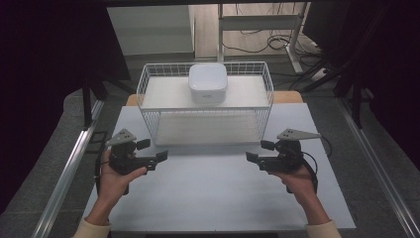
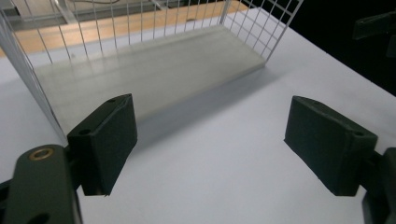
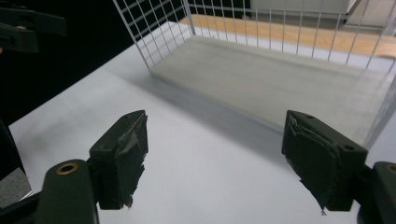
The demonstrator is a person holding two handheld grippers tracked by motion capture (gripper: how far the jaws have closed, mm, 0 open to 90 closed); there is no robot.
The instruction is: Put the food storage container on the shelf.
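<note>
At the near edge of the high view, two forearms in light sleeves come in from below. The left hand point(image 1: 115, 179) holds the left gripper point(image 1: 152, 150), and the right hand point(image 1: 297, 179) holds the right gripper point(image 1: 259, 150). Both grippers hover just above the white table point(image 1: 213, 198), well apart from each other, and they point inward, toward the middle of the table. Each one carries a grey three-cornered plate on its top.

The jaws of the left gripper stand wide apart, and nothing is between them except the bare table surface. The jaws of the right gripper are also spread wide and hold nothing. In the right gripper view, the rubber pads point(image 3: 122, 156) look worn and torn at their edges.

Just behind the grippers stands a white wire basket point(image 1: 205, 119), with a pale flat board point(image 2: 149, 70) as its floor. It rests on the table, and neither gripper touches it.

Farther back, a white square container with rounded corners point(image 1: 208, 82) sits on top of the basket, at the middle of its far rim.

Beyond the table I see a wooden edge, then a floor with cables and the legs of a desk.
</note>
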